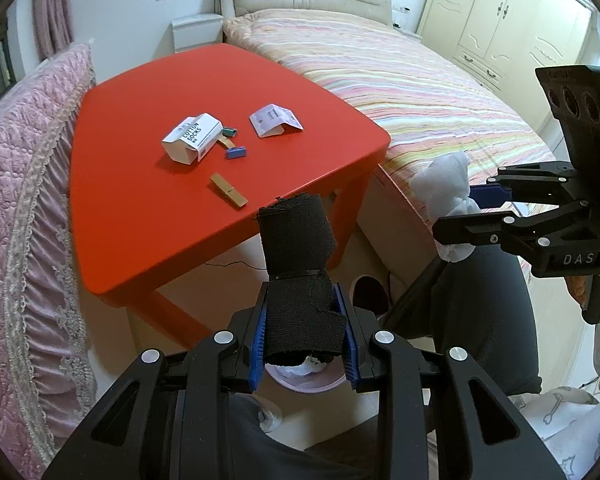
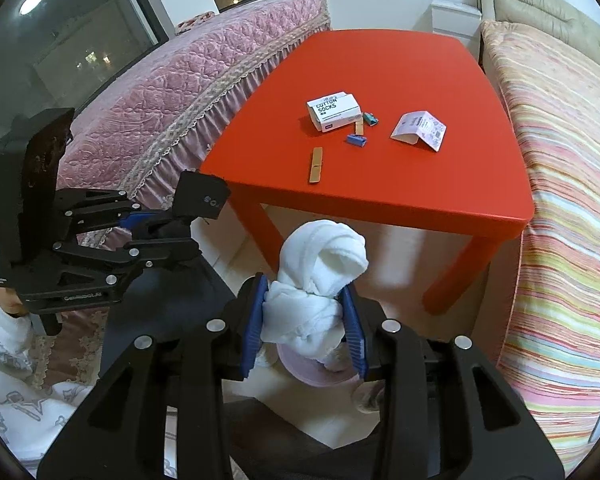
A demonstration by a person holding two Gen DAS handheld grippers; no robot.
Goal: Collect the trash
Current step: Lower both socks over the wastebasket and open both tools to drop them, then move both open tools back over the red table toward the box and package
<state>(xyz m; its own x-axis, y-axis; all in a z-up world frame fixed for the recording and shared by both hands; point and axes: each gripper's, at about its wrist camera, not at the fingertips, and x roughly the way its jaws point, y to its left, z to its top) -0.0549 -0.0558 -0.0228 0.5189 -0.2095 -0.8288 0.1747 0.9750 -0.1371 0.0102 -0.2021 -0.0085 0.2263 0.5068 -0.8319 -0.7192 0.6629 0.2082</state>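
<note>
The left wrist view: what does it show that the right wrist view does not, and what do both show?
Only the left wrist view shows the cream wardrobe. Only the right wrist view shows the dark window. Both show the red table with the sock box and wooden clothespin, the left gripper shut on the black sock, and the right gripper shut on the white sock.

we see a white "cotton socks" box lying open-ended on the red table, a folded white paper label to its right, a blue clip and a teal clip beside the box, and a wooden clothespin nearer us.
</note>
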